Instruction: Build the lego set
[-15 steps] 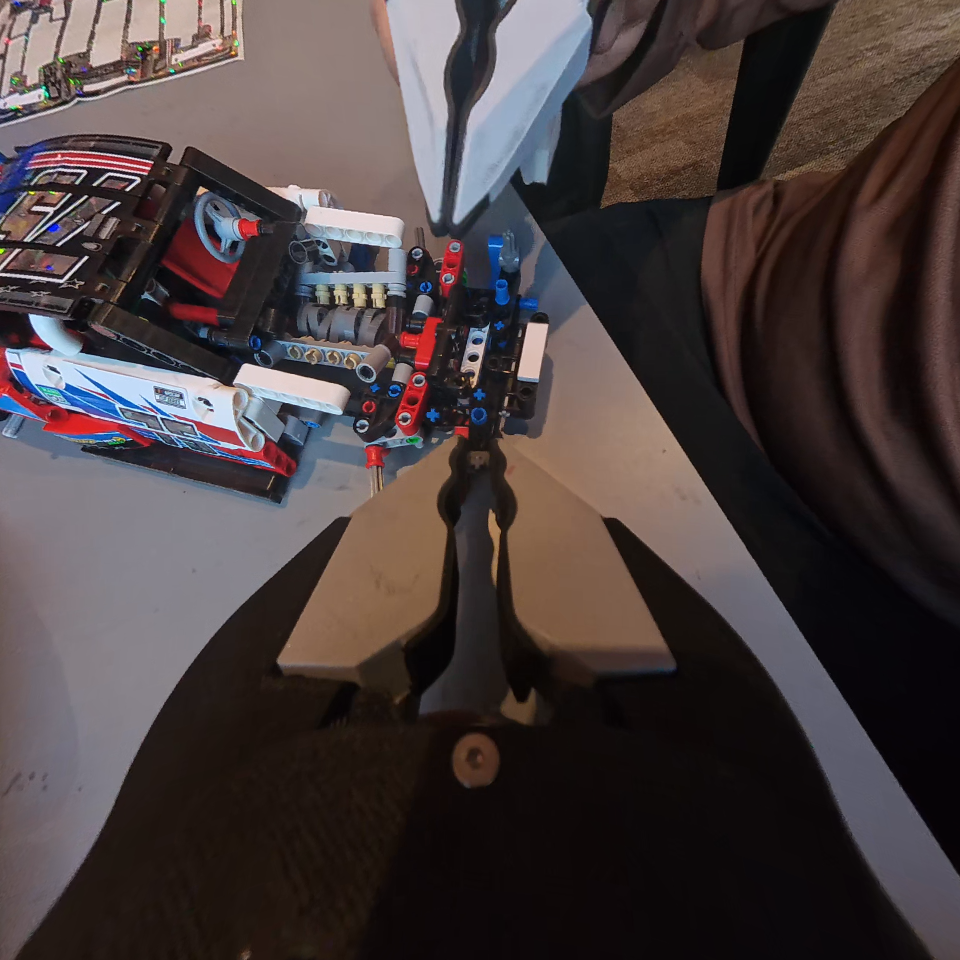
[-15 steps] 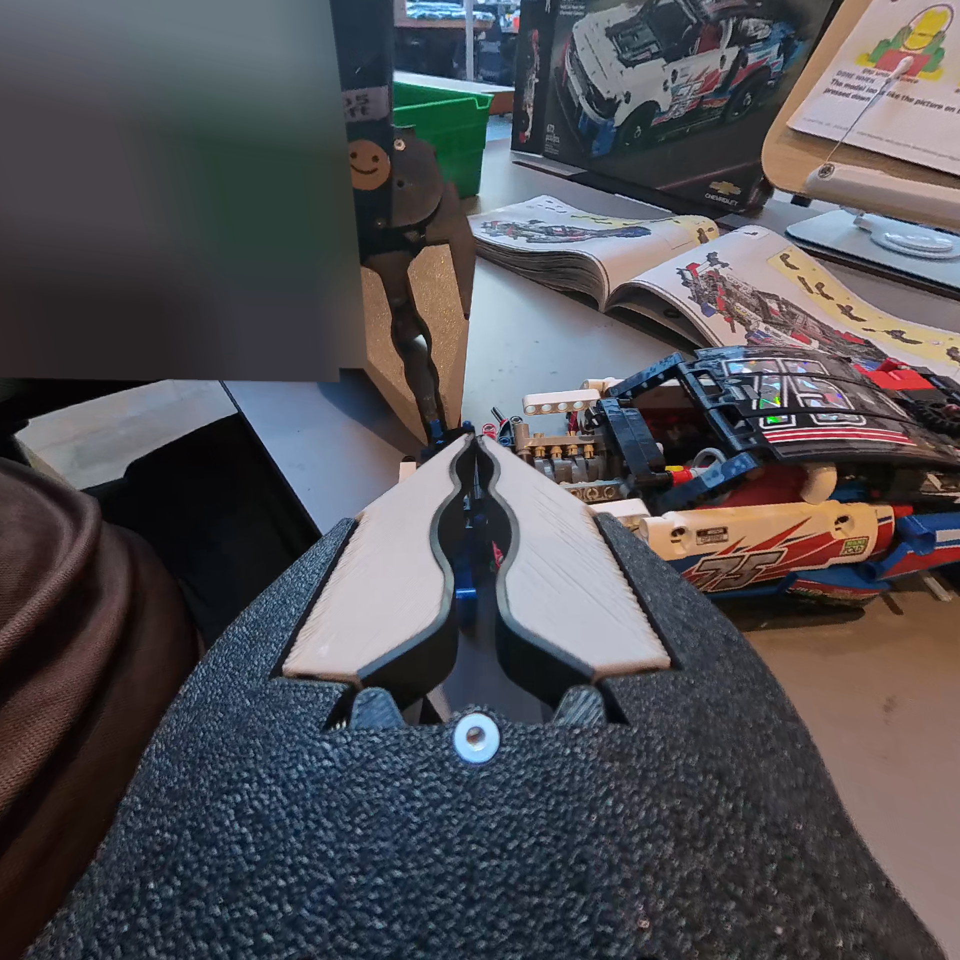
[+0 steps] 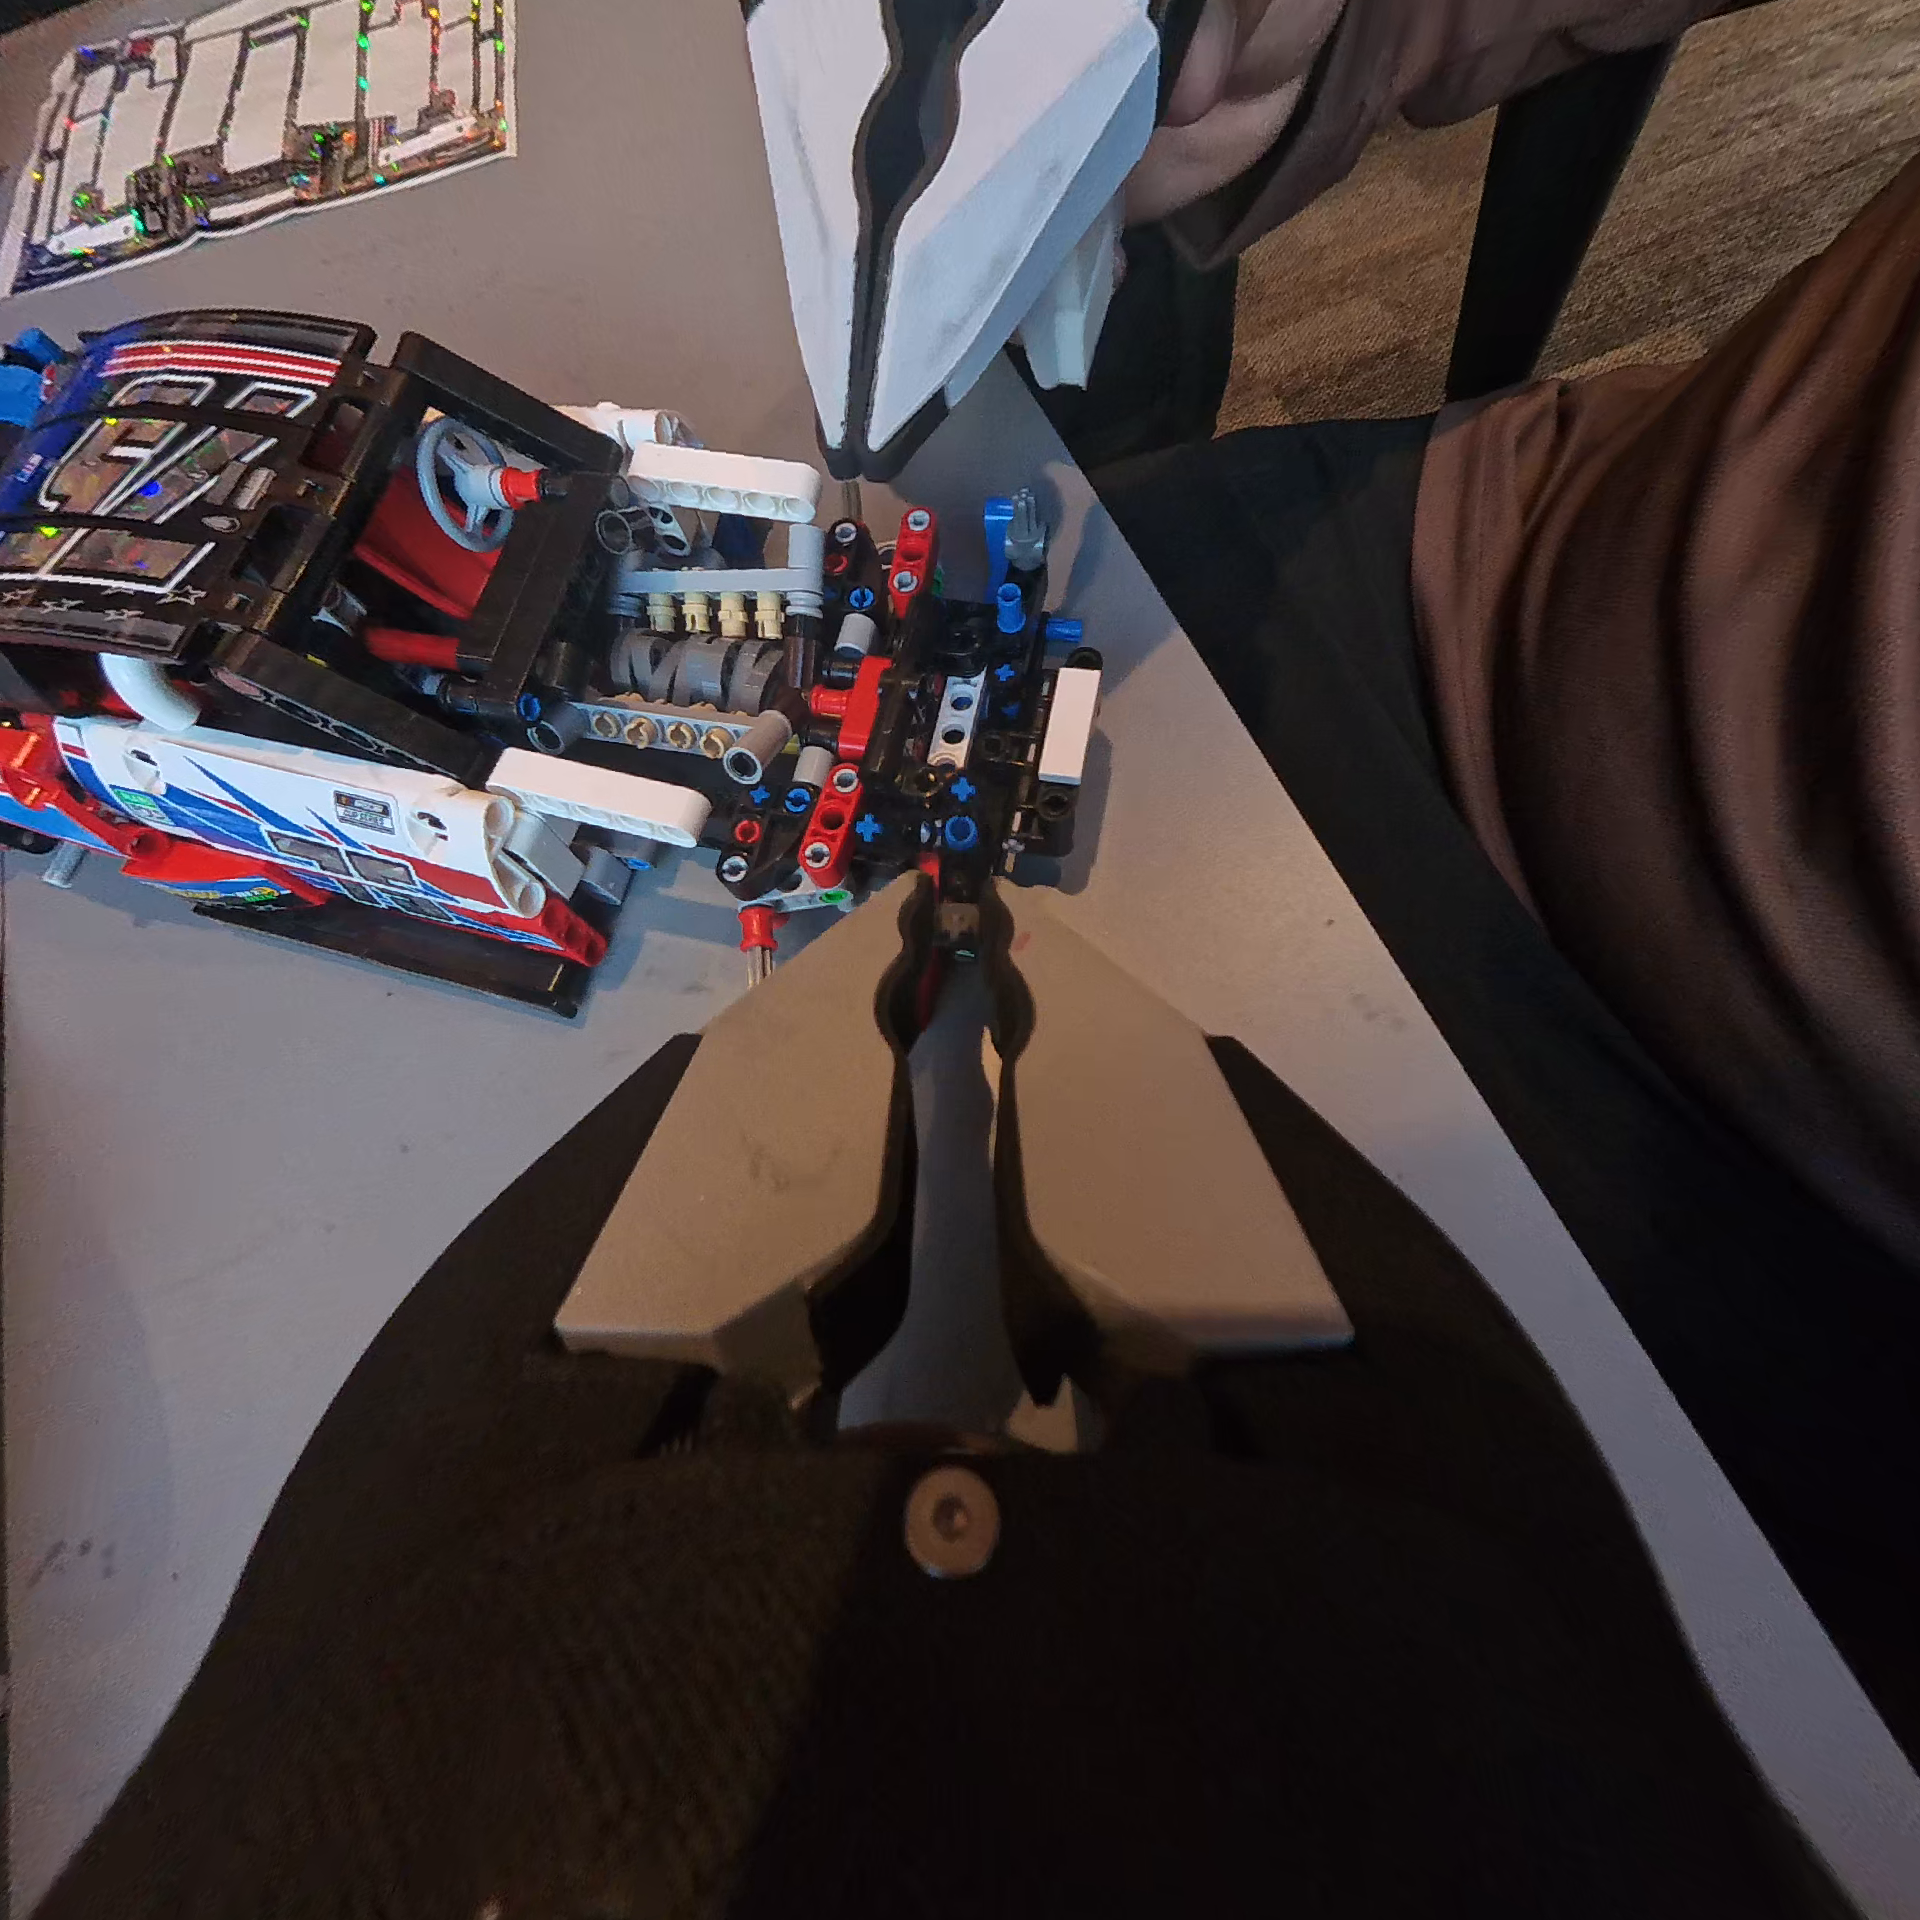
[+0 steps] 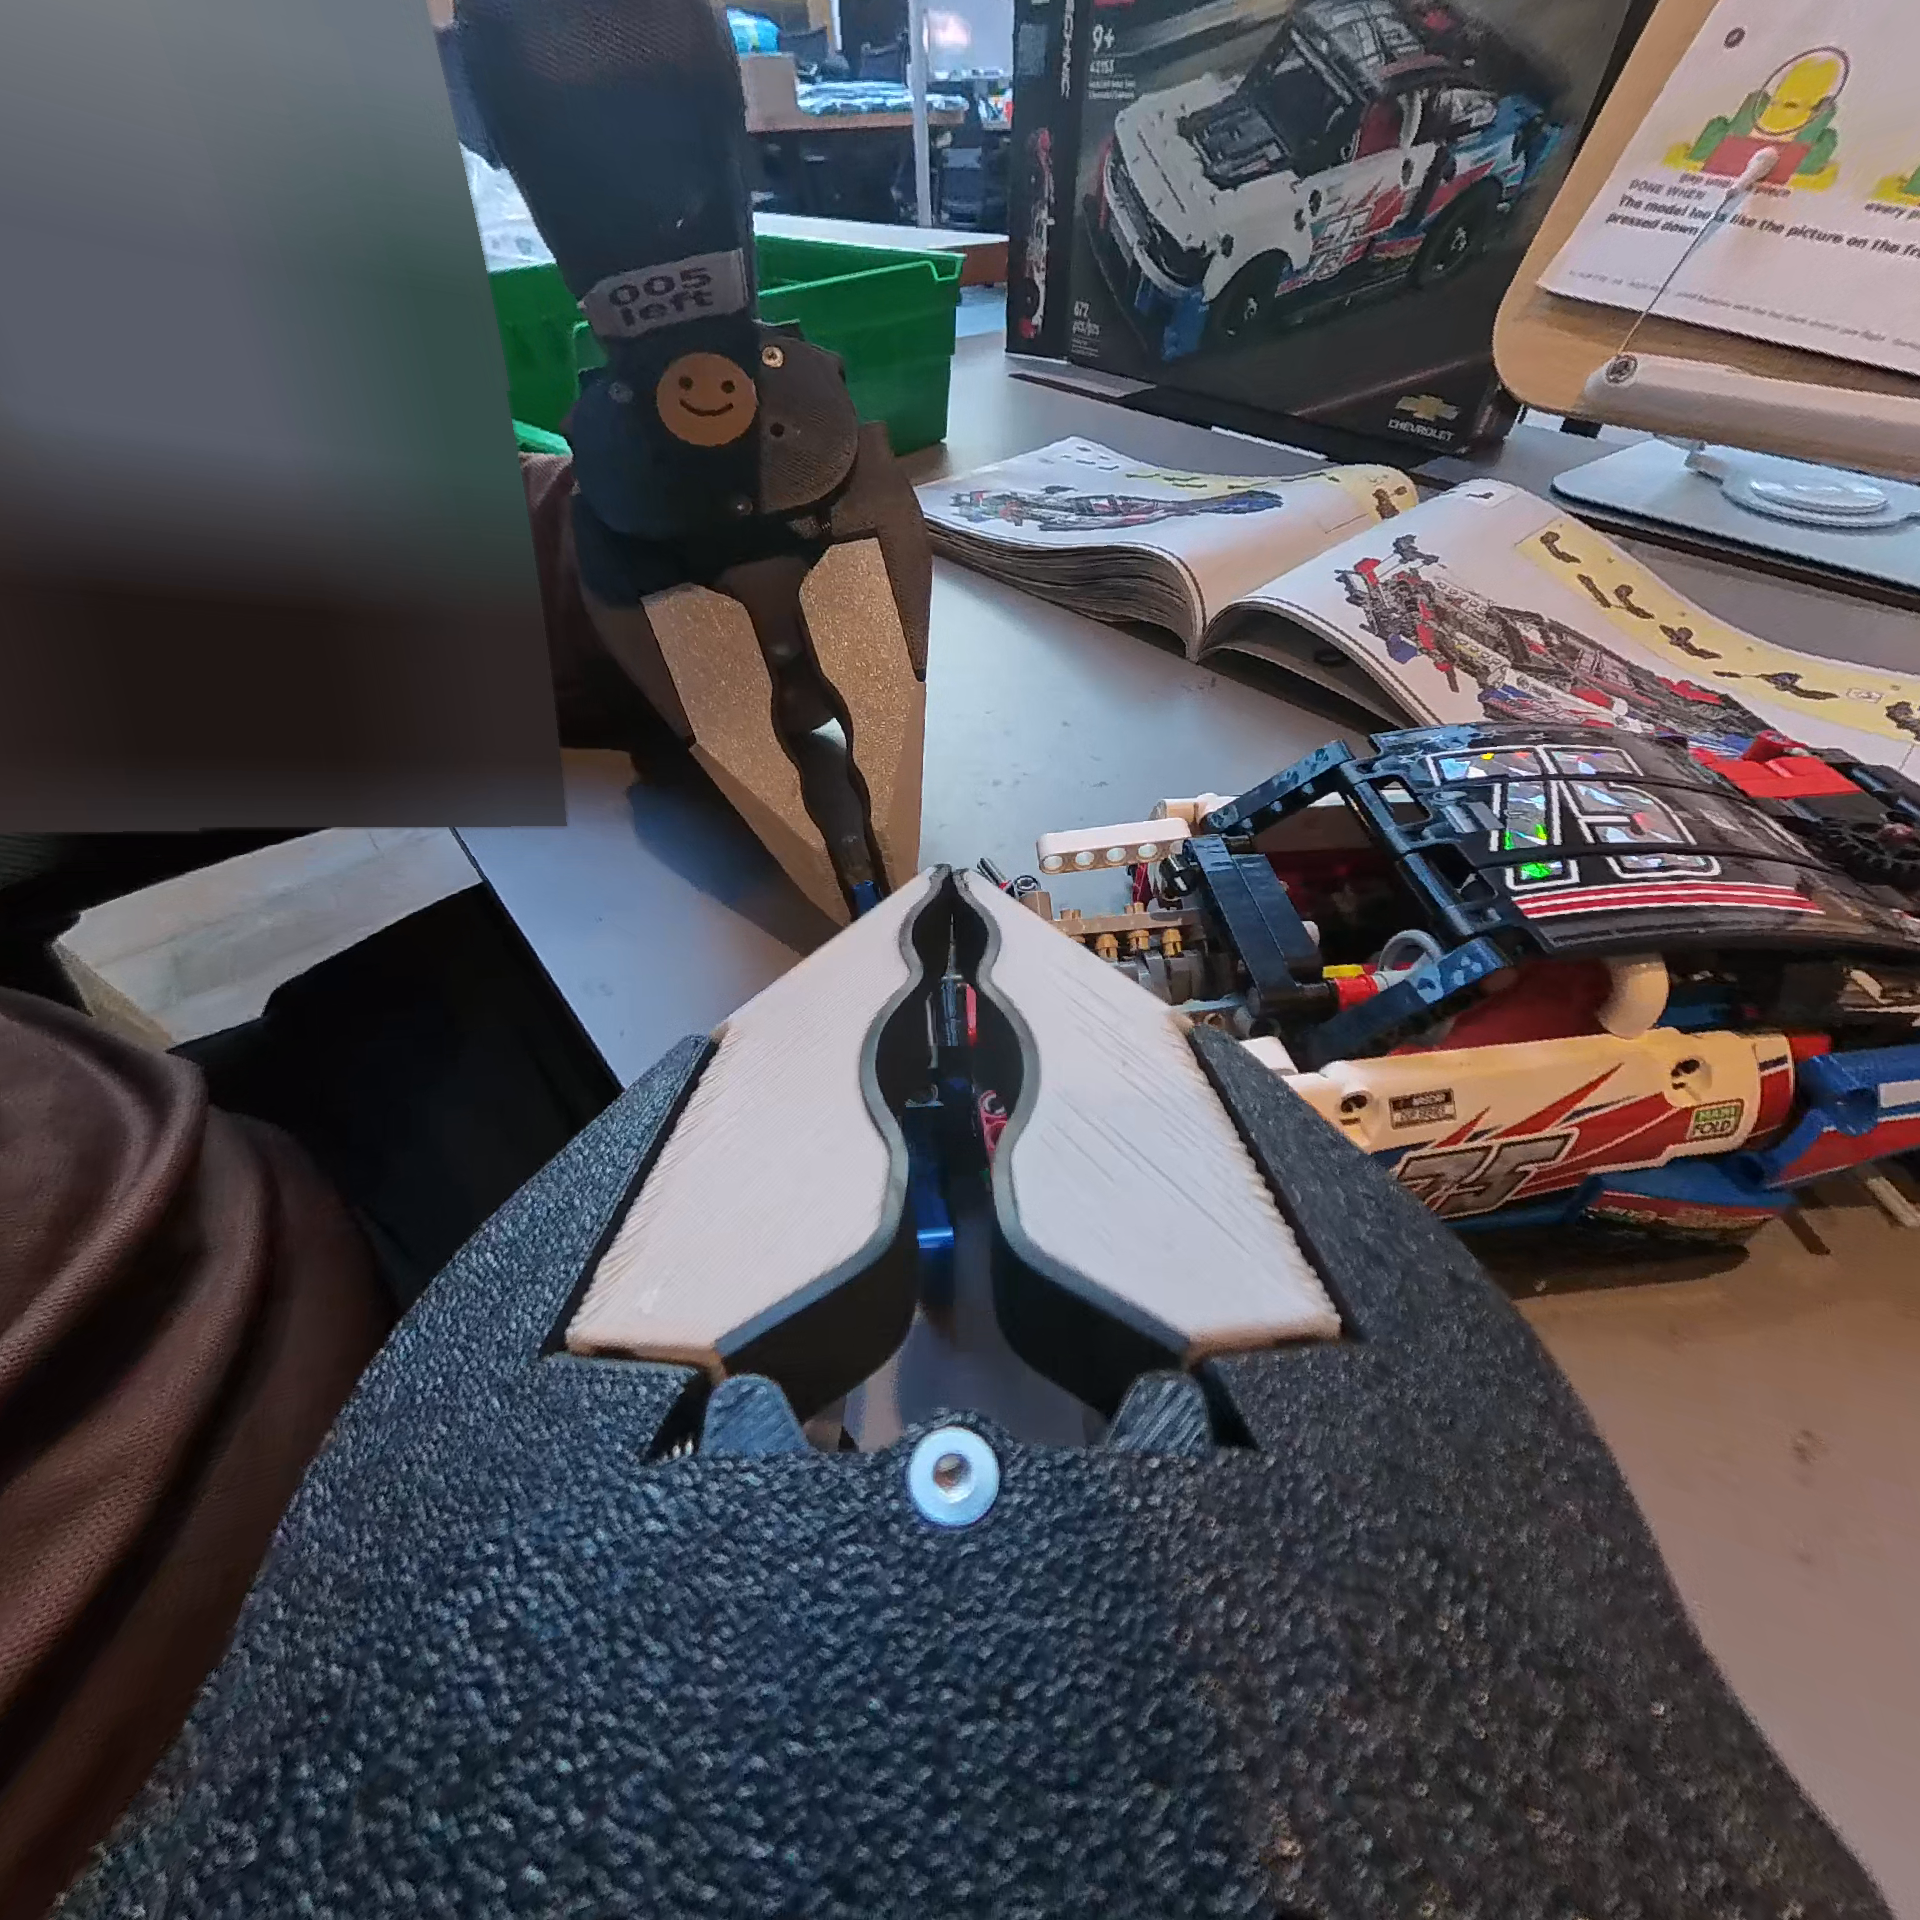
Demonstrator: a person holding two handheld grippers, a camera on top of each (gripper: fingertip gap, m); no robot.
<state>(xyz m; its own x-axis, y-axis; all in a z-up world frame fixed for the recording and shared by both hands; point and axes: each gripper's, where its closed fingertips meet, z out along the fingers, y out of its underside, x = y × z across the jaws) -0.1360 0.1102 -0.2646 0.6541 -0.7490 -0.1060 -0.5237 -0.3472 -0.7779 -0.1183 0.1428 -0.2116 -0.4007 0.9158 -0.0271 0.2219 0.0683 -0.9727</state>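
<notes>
The partly built Lego race car [image 3: 416, 623] lies on the grey table with its open front frame [image 3: 935, 727] toward the table edge. It also shows in the right wrist view [image 4: 1507, 1039]. My left gripper [image 3: 951, 899] is shut on a small black and red part at the near side of the front frame. My right gripper [image 4: 951, 878] is shut, its tips at the far side of the front frame. It hangs over the frame in the left wrist view [image 3: 852, 468]. Whether it pinches a small piece is hidden. The left gripper [image 4: 862, 883] stands just behind it.
A sticker sheet [image 3: 260, 135] lies at the far left. An open instruction booklet [image 4: 1299, 582], the set's box [image 4: 1299, 208], a green bin [image 4: 862, 312] and a paper stand [image 4: 1714, 260] sit behind the car. The table edge [image 3: 1351, 1039] runs right beside the front frame, with a person's brown clothing [image 3: 1662, 727] beyond. My right fingertips sit around 7 cm from my left ones.
Both grippers stay shut at the car's front frame. The right wrist view has shifted slightly, and more of the left gripper's body shows.
</notes>
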